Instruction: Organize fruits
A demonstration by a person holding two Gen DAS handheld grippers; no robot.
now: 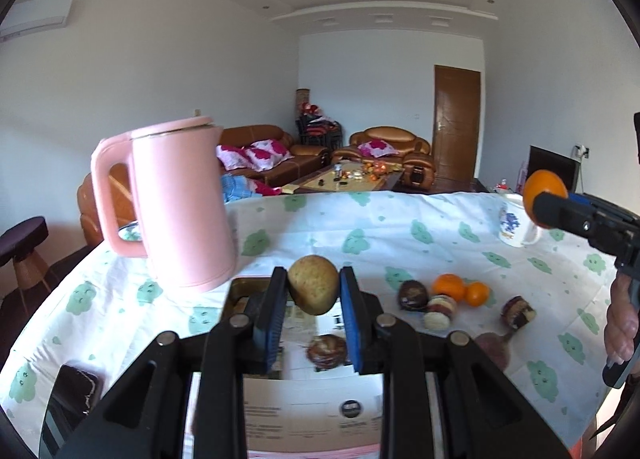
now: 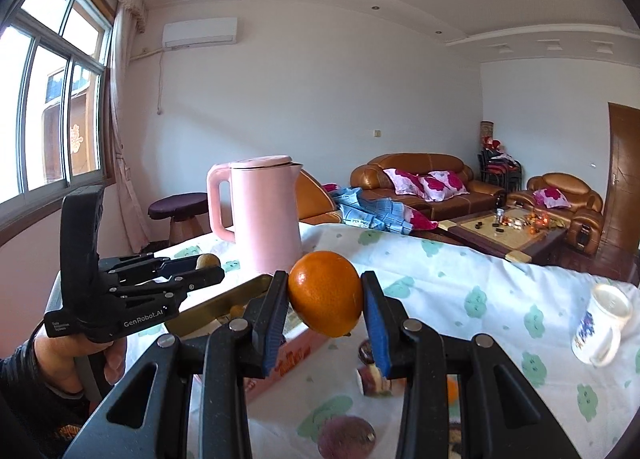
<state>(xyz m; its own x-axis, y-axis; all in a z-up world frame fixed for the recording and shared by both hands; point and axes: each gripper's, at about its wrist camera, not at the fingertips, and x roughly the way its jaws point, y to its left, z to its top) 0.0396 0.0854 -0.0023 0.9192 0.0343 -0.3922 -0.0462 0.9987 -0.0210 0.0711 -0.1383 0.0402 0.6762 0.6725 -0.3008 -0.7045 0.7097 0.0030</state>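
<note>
Orange and round, the orange (image 2: 325,293) sits tight between the two blue pads of the right gripper (image 2: 325,299), up in the air above the table. The left gripper (image 1: 313,291) is closed on a brown speckled fruit (image 1: 313,283), also lifted off the table. Both claws are squeezed onto their fruit, with no gap showing.

Under the brown speckled fruit is a gold tray (image 1: 240,286) on a box. Near it to the right, two small oranges (image 1: 460,289) touch each other on the green cloud tablecloth (image 1: 360,227). Dark brown round things (image 1: 414,294) lie close around them.

A pink kettle (image 1: 180,203) stands on the left, just beside the tray, so that side is tight. The far middle of the table is bare cloth with lots of room. A white mug (image 1: 516,225) stands near the far right edge.

White letters on the left gripper read "GenRobot.AI" (image 2: 143,319). The box print is too blurry to read.
</note>
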